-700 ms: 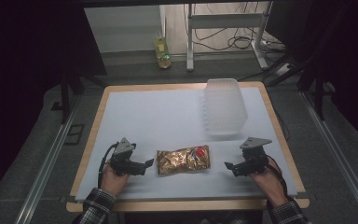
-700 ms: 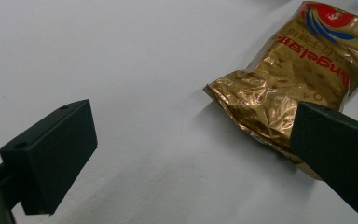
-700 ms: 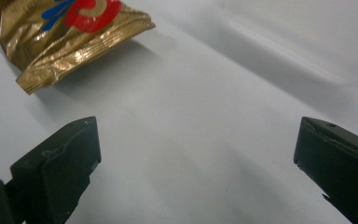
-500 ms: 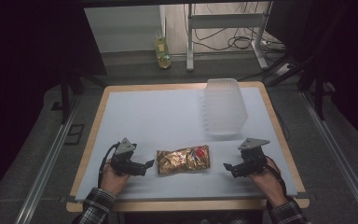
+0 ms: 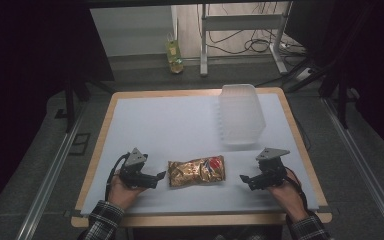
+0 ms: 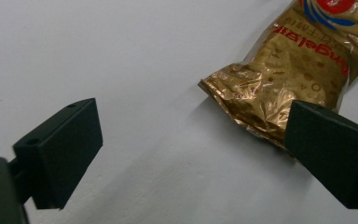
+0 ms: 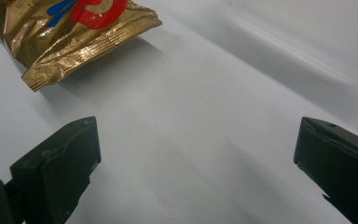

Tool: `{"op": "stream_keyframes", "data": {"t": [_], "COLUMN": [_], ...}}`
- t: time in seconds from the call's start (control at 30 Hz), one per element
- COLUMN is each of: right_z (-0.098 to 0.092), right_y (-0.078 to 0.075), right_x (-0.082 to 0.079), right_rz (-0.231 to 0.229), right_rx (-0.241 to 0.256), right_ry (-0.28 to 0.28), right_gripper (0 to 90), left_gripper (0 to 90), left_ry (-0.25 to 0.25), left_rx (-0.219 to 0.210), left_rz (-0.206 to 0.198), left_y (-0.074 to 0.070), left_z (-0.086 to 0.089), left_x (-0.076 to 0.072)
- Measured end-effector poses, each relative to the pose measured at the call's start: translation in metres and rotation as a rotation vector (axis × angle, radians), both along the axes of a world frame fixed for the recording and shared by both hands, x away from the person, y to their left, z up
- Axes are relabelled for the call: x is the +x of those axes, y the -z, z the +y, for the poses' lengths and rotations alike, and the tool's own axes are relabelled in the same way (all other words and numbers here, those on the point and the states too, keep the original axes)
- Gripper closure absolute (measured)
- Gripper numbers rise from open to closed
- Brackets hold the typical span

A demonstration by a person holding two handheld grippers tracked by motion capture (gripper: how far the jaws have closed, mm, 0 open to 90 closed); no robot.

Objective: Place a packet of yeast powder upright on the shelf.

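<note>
Risk first, from the high view: gold snack bag point(image 5: 197, 171) lies flat near the bench point(image 5: 180, 125) front edge, between my left tongs point(image 5: 156, 178) and right tongs point(image 5: 246, 180). Both are open and empty. The clear tub point(image 5: 241, 120) sits toward the far right corner, well apart.

Left gripper view: jaws are spread wide, and the bag's point(image 6: 289, 70) crimped end sits just ahead of one jaw. I'd say a low approach could shove the foil along the sheet instead of pinching it.

Right gripper view: jaws are wide, the bag point(image 7: 70, 32) lies off to one side, so closing here likely grabs air. Crimp detail is clear here, not from above.
</note>
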State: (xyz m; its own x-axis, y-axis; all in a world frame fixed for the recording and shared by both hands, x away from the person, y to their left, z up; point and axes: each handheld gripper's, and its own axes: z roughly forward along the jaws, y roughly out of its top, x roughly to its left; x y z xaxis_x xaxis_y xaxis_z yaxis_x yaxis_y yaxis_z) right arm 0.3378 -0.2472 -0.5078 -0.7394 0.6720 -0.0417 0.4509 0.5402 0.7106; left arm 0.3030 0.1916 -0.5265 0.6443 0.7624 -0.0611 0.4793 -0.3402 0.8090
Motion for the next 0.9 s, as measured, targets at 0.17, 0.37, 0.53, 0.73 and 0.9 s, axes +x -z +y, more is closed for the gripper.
{"op": "stream_keyframes", "data": {"t": [0.17, 0.37, 0.53, 0.73, 0.9], "right_z": [0.001, 0.001, 0.001, 0.002, 0.002], "right_y": [0.001, 0.001, 0.001, 0.002, 0.002], "right_x": [0.000, 0.000, 0.000, 0.000, 0.000], "right_rz": [0.004, 0.006, 0.007, 0.008, 0.009], "right_rx": [-0.006, -0.006, -0.007, -0.015, -0.020], "right_ry": [-0.002, -0.005, -0.006, -0.006, -0.011], "right_gripper": [0.5, 0.5, 0.5, 0.5, 0.5], "left_gripper": [14.0, 32.2, 52.4, 73.4, 85.7], "left_ry": [0.010, 0.041, 0.082, 0.122, 0.143], "left_rx": [-0.027, -0.033, -0.043, -0.052, -0.046], "left_rz": [0.001, -0.024, -0.048, -0.060, -0.060], "left_y": [-0.003, -0.008, -0.011, -0.014, -0.015], "left_z": [0.000, -0.002, -0.004, -0.009, -0.015], "left_x": [-0.001, -0.004, -0.007, -0.009, -0.010]}}
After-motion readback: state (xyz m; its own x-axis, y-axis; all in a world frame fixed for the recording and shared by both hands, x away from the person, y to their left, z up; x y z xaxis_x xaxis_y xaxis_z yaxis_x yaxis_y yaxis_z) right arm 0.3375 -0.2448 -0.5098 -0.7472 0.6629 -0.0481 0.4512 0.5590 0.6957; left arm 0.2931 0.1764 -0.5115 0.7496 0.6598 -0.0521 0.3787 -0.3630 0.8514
